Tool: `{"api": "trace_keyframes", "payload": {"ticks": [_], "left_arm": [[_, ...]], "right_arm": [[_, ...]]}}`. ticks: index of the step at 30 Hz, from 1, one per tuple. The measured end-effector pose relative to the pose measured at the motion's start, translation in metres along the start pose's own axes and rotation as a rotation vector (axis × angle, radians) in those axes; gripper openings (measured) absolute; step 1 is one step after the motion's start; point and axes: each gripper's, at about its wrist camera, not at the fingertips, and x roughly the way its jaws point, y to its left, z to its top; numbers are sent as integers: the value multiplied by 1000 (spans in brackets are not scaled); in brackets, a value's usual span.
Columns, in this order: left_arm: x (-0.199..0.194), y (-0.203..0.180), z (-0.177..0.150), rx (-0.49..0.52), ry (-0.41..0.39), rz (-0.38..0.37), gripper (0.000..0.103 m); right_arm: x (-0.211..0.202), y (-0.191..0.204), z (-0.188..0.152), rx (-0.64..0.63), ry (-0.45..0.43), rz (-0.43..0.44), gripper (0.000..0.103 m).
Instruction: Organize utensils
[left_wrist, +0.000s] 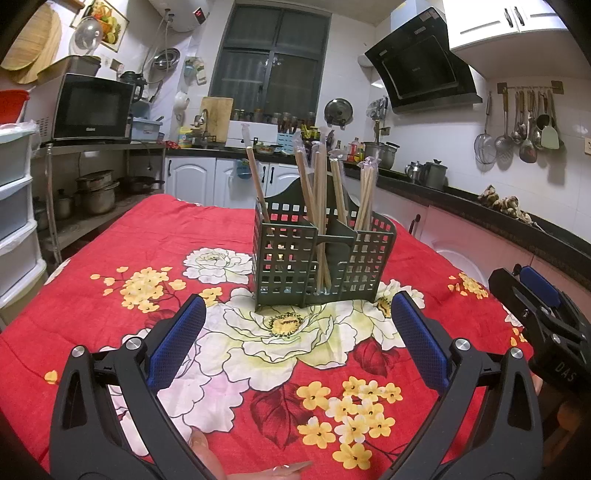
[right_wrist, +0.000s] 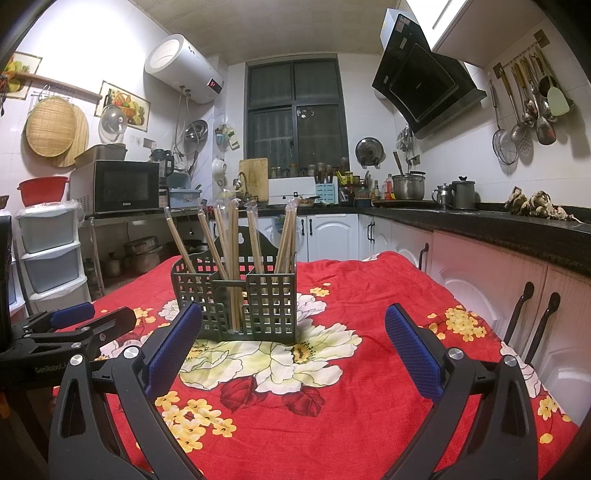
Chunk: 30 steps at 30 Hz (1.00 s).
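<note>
A dark green lattice utensil caddy (left_wrist: 291, 258) (right_wrist: 271, 299) stands upright on the red floral tablecloth (left_wrist: 110, 288) (right_wrist: 369, 295). Several wooden chopsticks (left_wrist: 321, 206) (right_wrist: 229, 251) in clear wrappers lean in its compartments. My left gripper (left_wrist: 298, 314) is open in front of the caddy, nothing between its blue pads. My right gripper (right_wrist: 293, 325) is open too, just short of the caddy and to its right. Each gripper shows at the edge of the other's view: the right gripper (left_wrist: 532, 299) and the left gripper (right_wrist: 74, 325).
White cabinets with dark handles (right_wrist: 532, 314) and a black countertop (right_wrist: 480, 225) run close along the table's right side. A microwave (left_wrist: 92, 107) and plastic drawers (right_wrist: 51, 251) stand to the left. A fingertip (left_wrist: 203, 454) shows at the left wrist view's bottom edge.
</note>
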Motion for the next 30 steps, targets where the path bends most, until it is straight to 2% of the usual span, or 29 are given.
{"api": "trace_keyframes", "payload": {"ticks": [14,20,22,25,27,30], "left_arm": [[1,0,-3,-2,10,-10,93],[8,8,-1,-32,76,26,93],[10,17,6,-58,111,30,93],[24,34,17,-59,180,83,93],[47,55,21,-85,293,145,93],[84,86,15,-104,441,249,93]], "right_arm": [[0,0,0,-1,3,-2,97],[8,-18,7,30,65,-46,97],[21,-30,14,33,131,-75,97],[52,-47,19,15,272,-134,97],[85,-61,16,2,424,-177,97],[133,-79,-2,4,602,-164,97]]}}
